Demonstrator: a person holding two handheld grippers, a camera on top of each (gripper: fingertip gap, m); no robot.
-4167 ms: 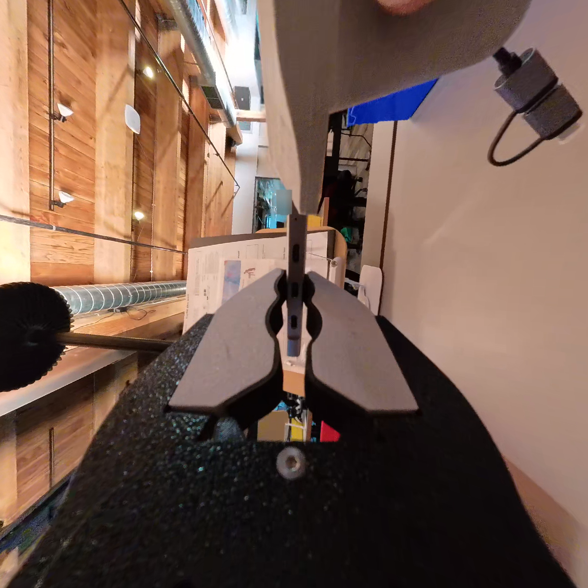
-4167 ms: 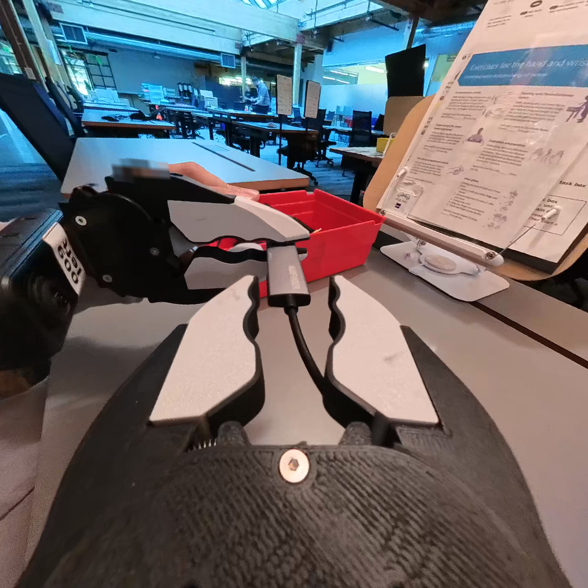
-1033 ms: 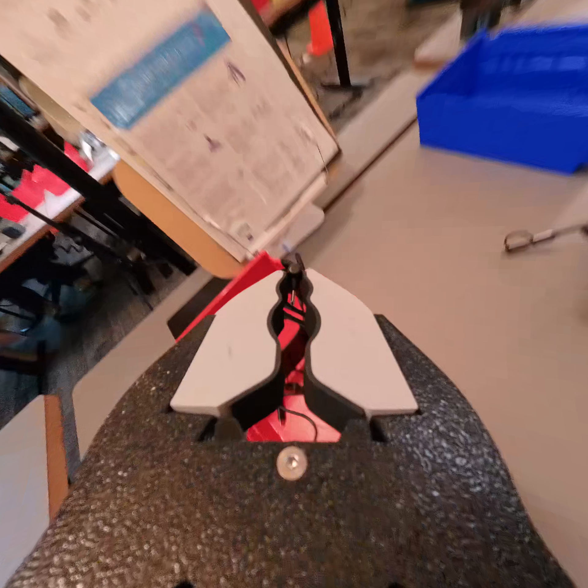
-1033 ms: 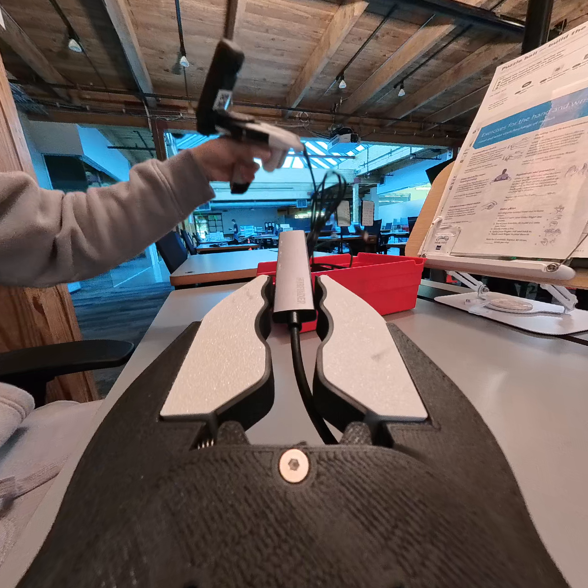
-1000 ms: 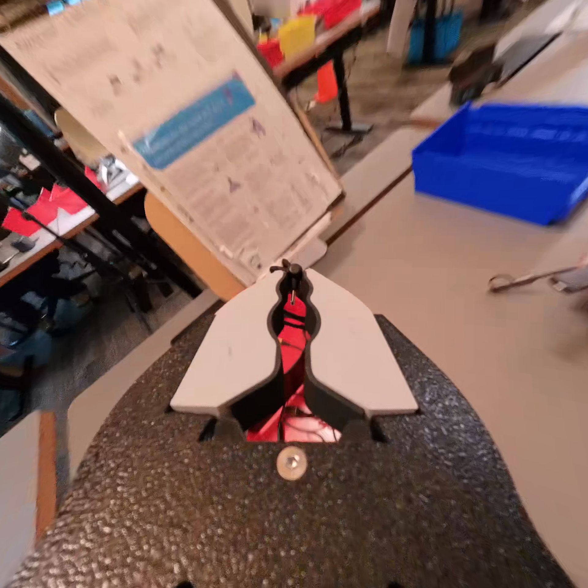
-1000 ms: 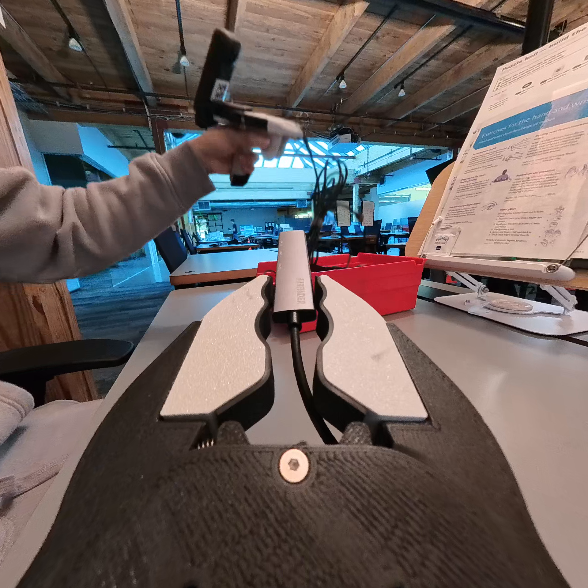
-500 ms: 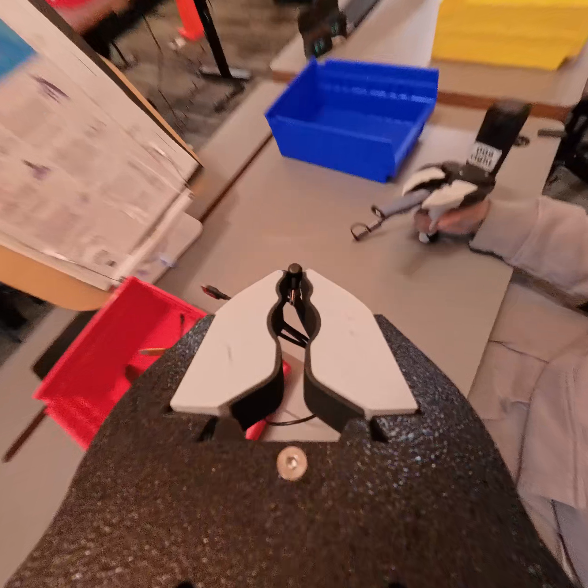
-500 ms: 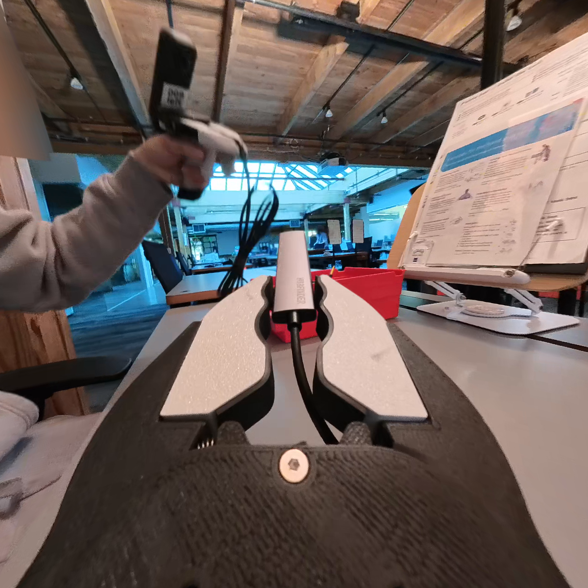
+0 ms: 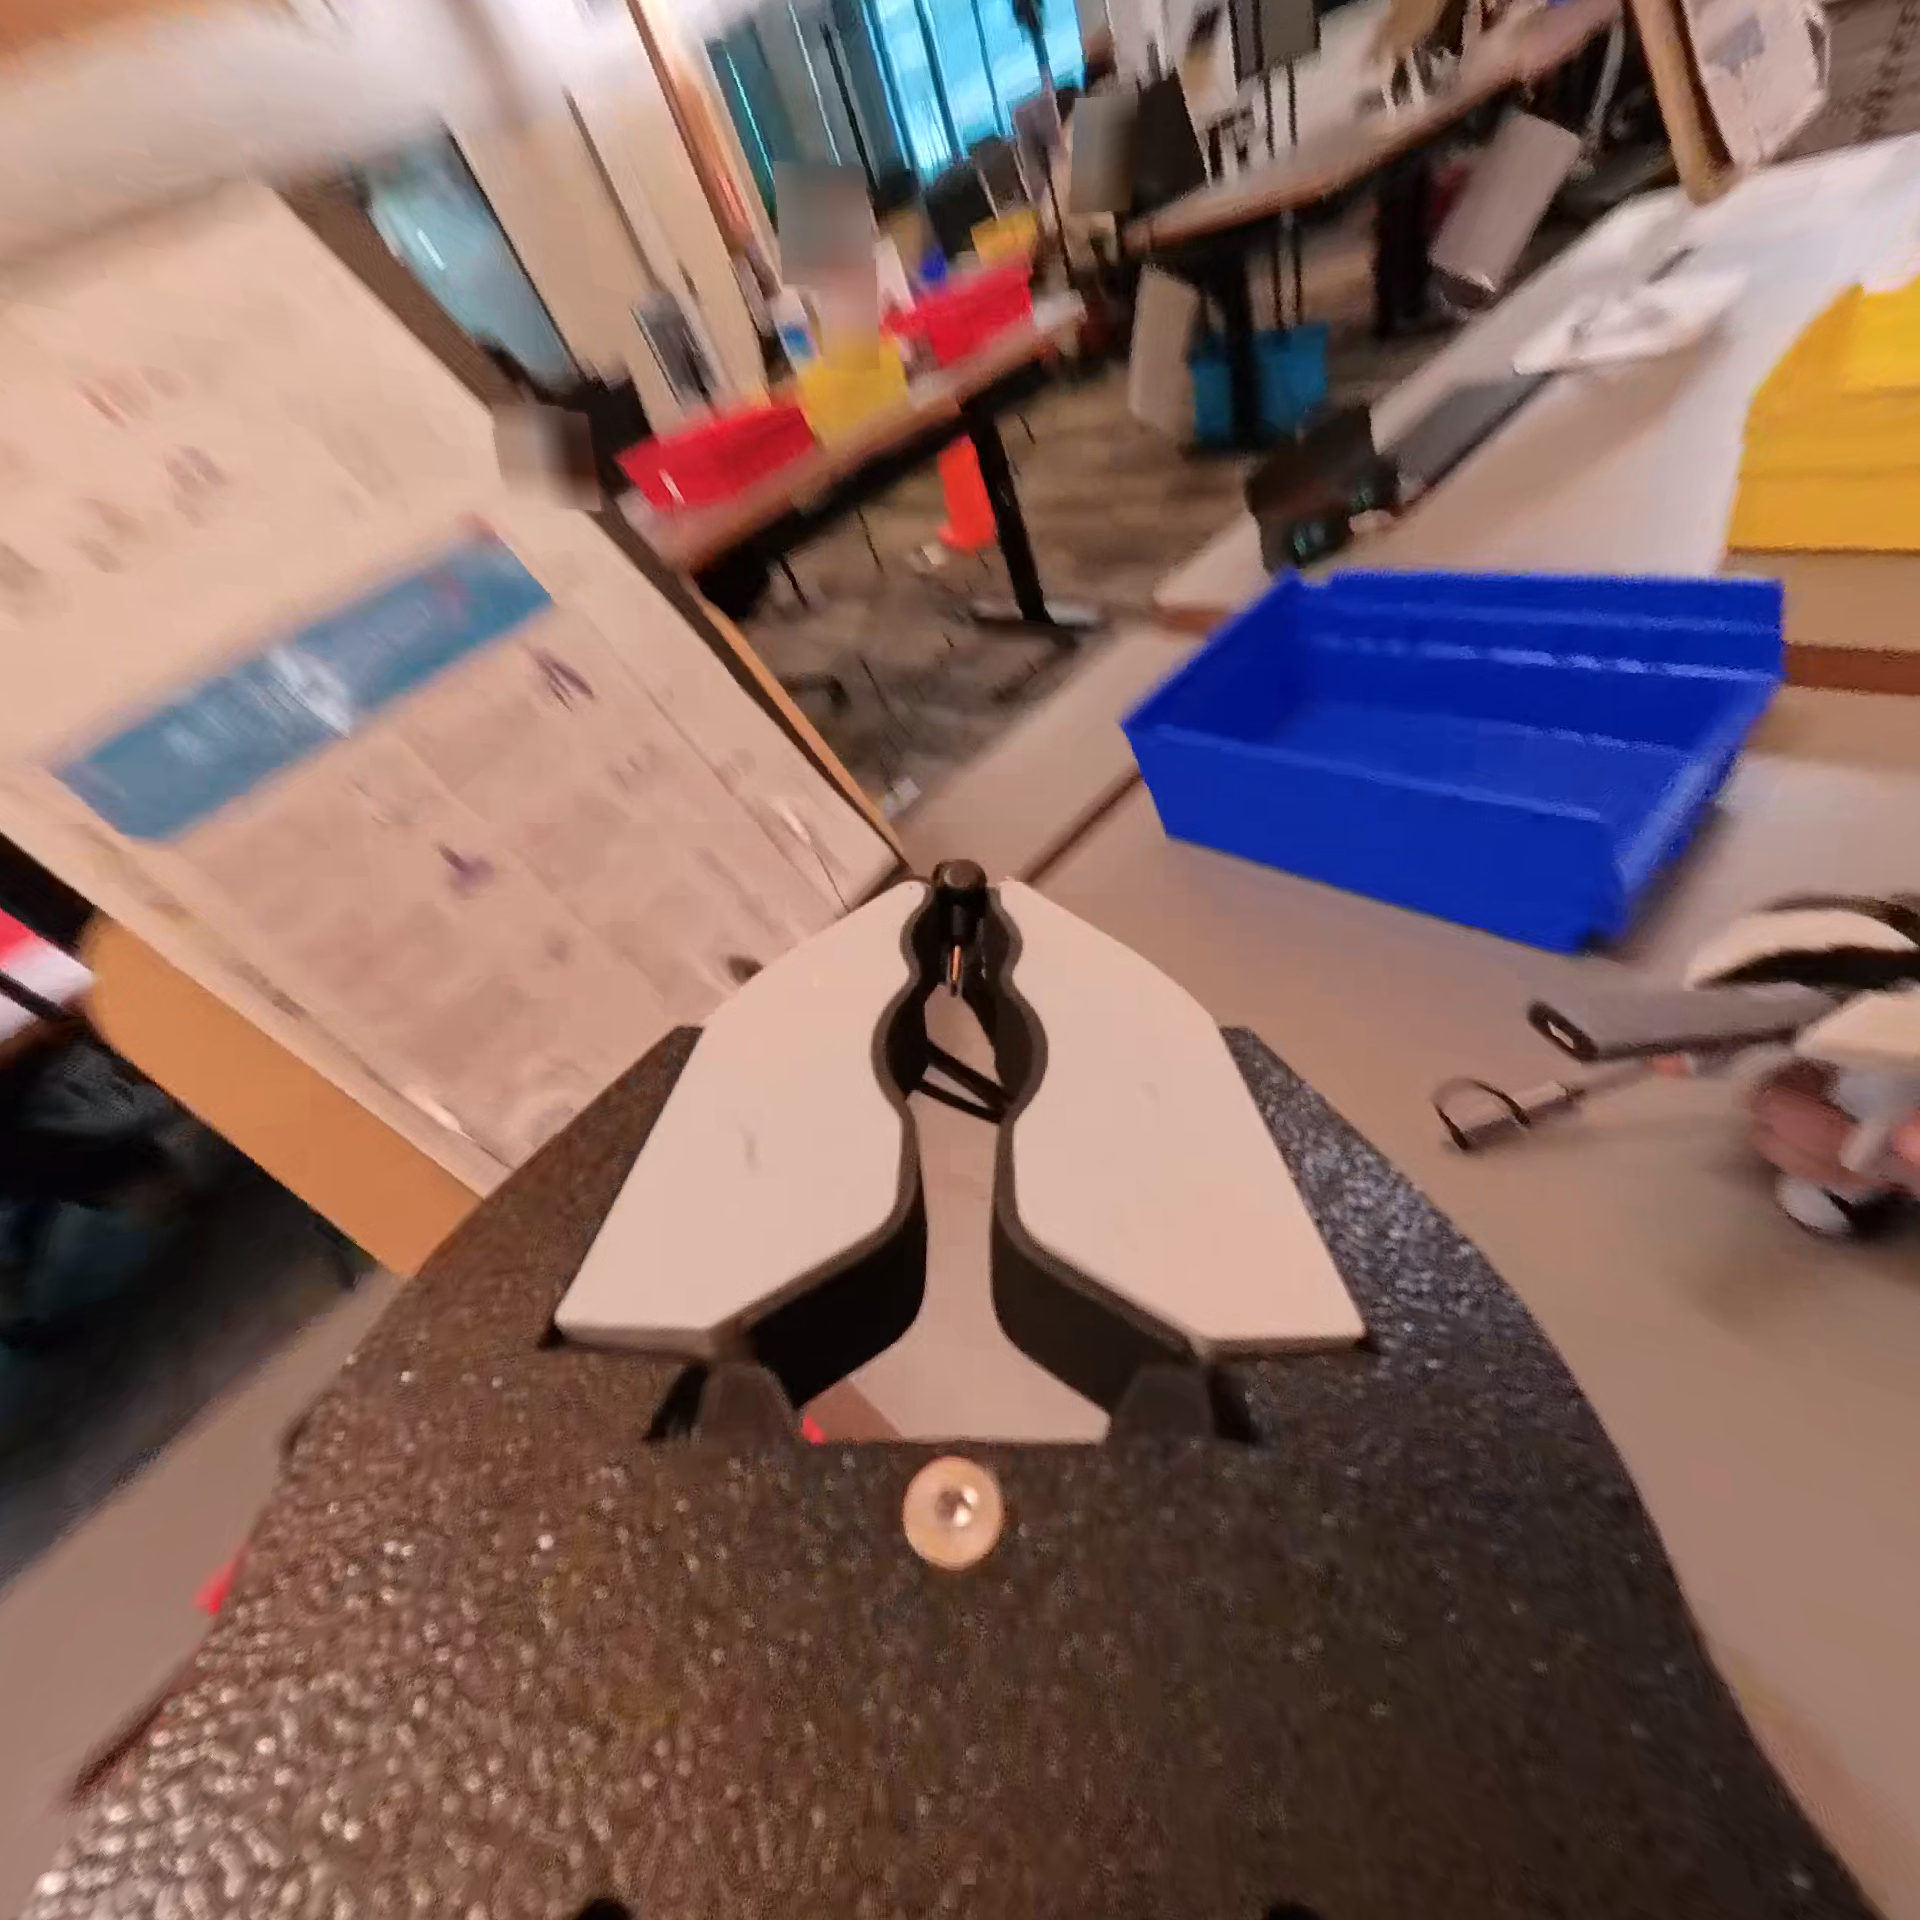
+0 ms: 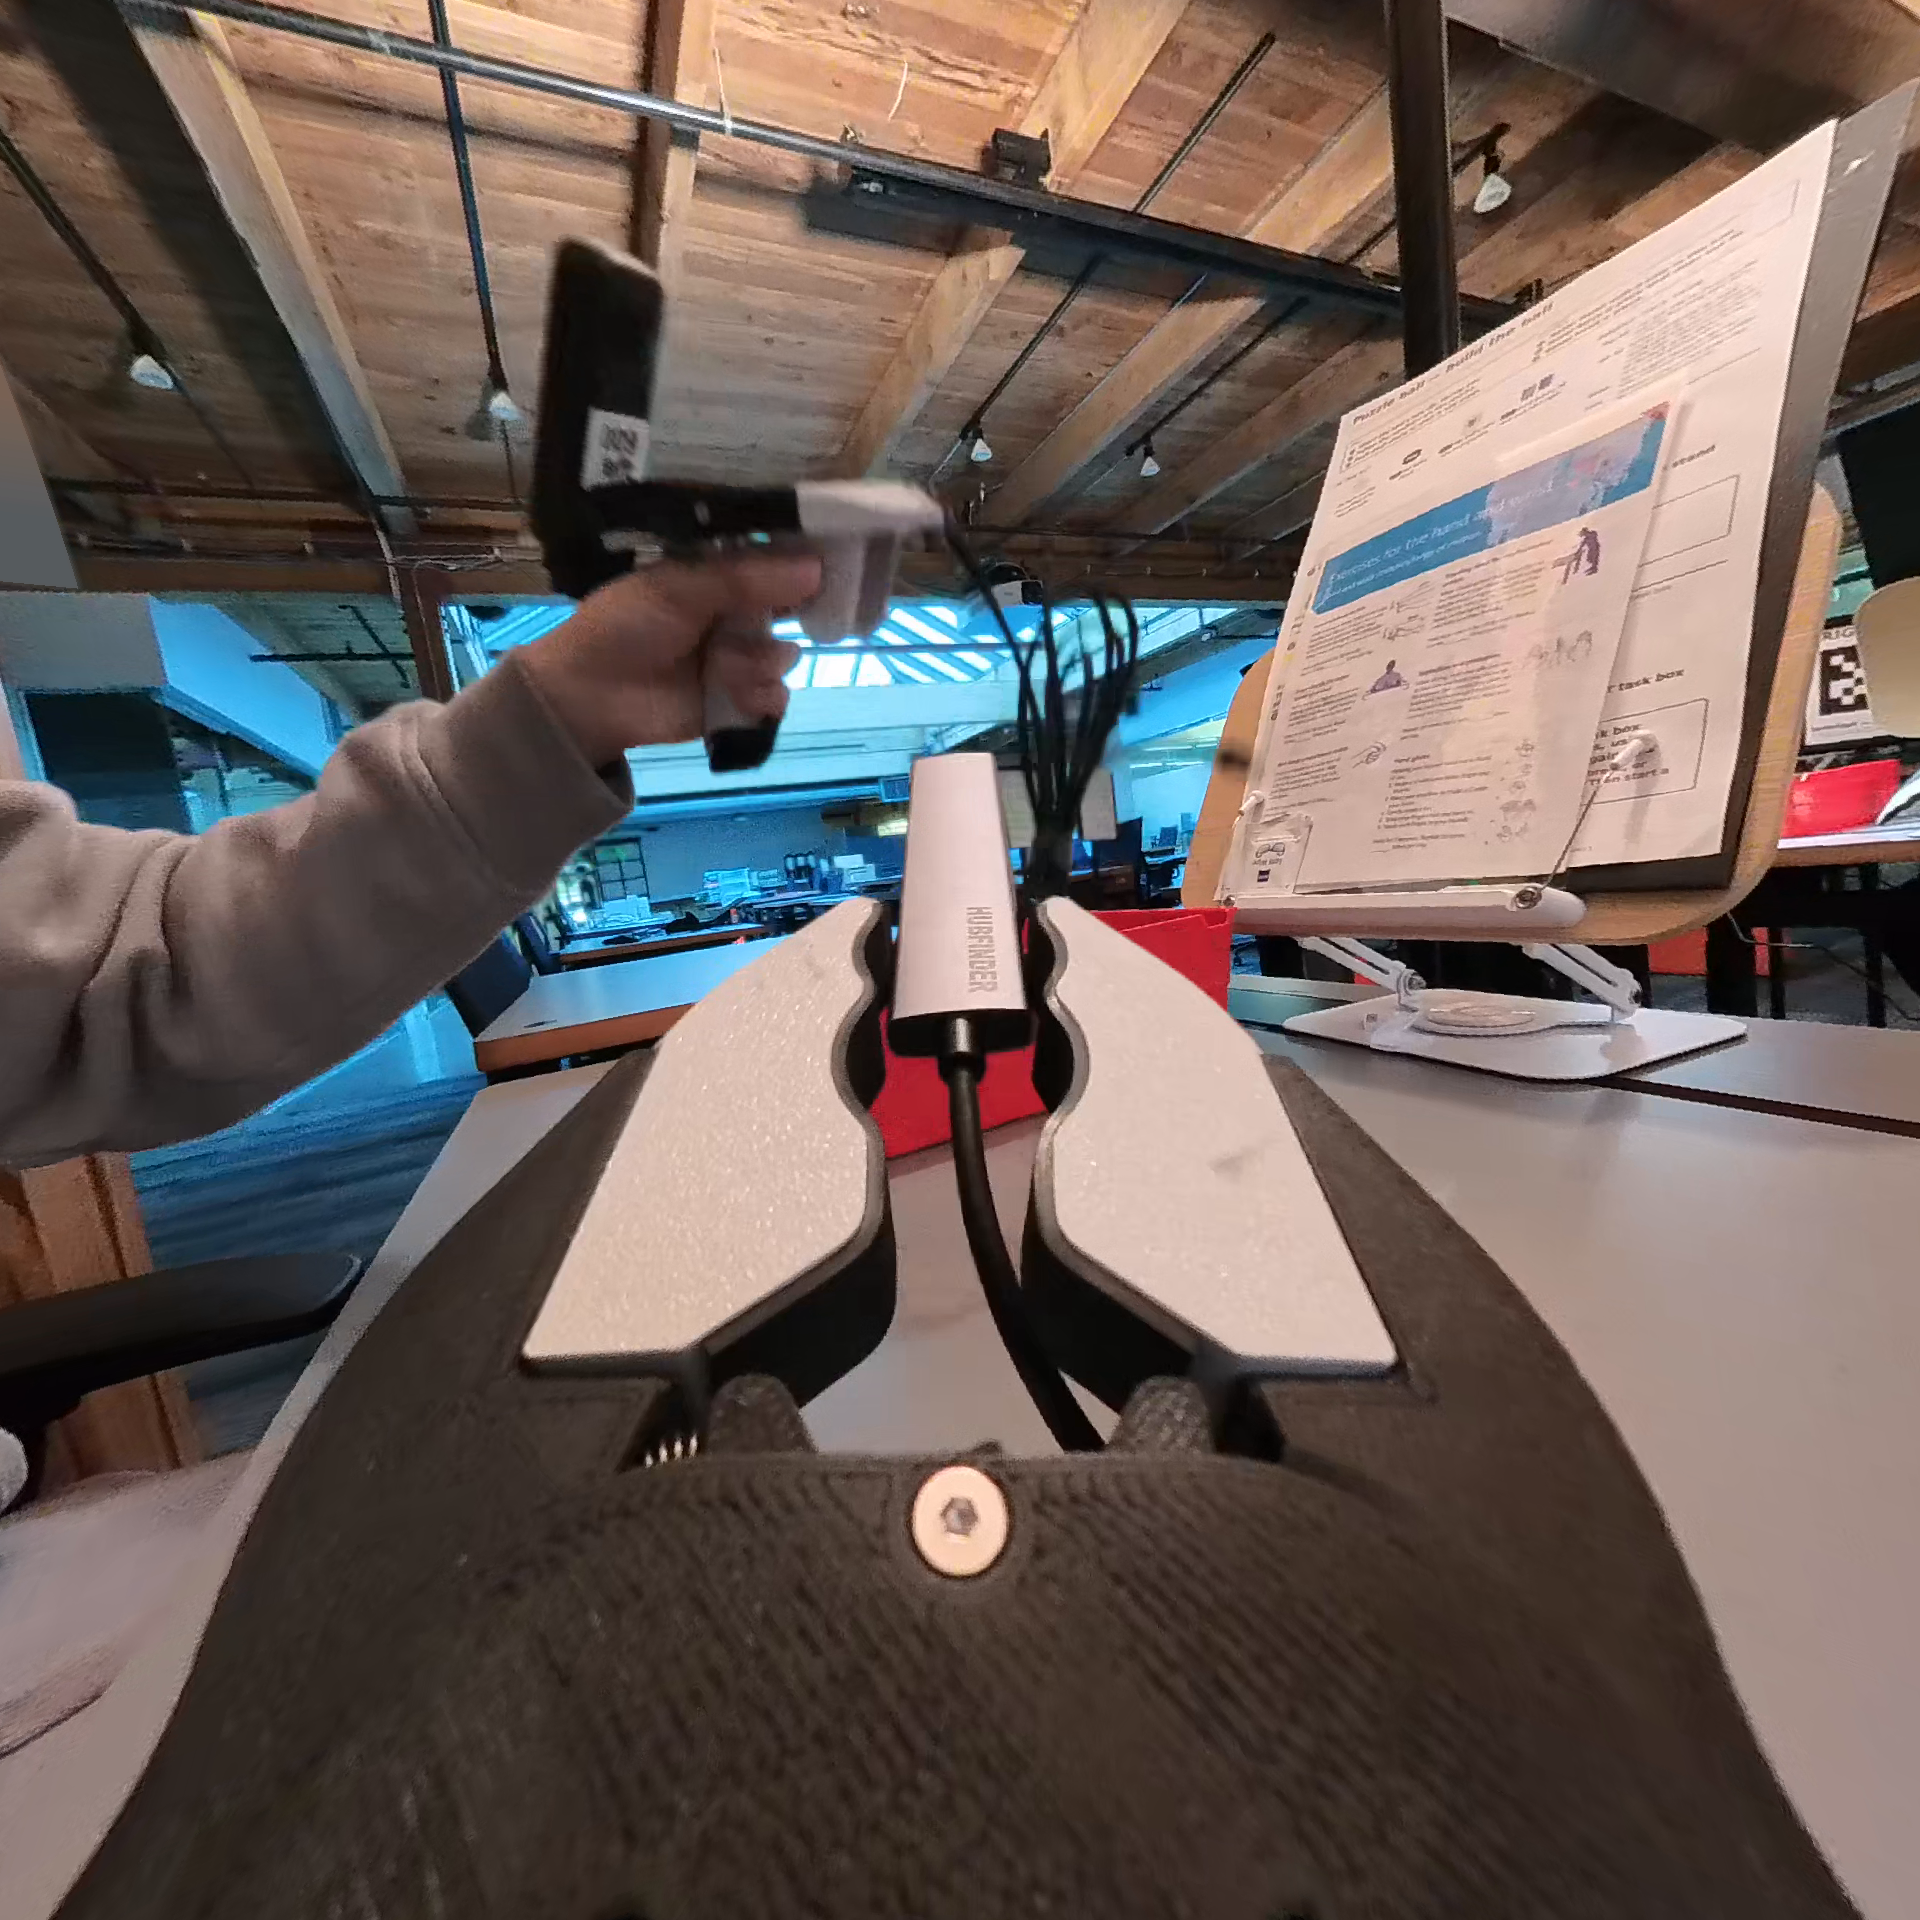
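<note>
The right gripper [image 10: 958, 935] is clamped on a slim, smooth silver hub [image 10: 954, 883], a flat metal bar whose round black cord [image 10: 992, 1226] runs back between the pebbled grey fingers [image 10: 727, 1143]. It sits low over the matte grey table [image 10: 1610, 1247].

At ten o'clock in the right wrist view, the left gripper [image 10: 914, 514] is raised in a hand [image 10: 686, 644] and pinches the end of a bundle of thin black cables [image 10: 1060, 727], which dangles above a red plastic bin [image 10: 1164, 935]. In its own view its tips meet on a small black plug [image 9: 954, 883].

A slanted wooden stand with printed sheets [image 10: 1507, 644] is at two o'clock. A glossy blue tray [image 9: 1455, 769] lies at two o'clock in the left view.
</note>
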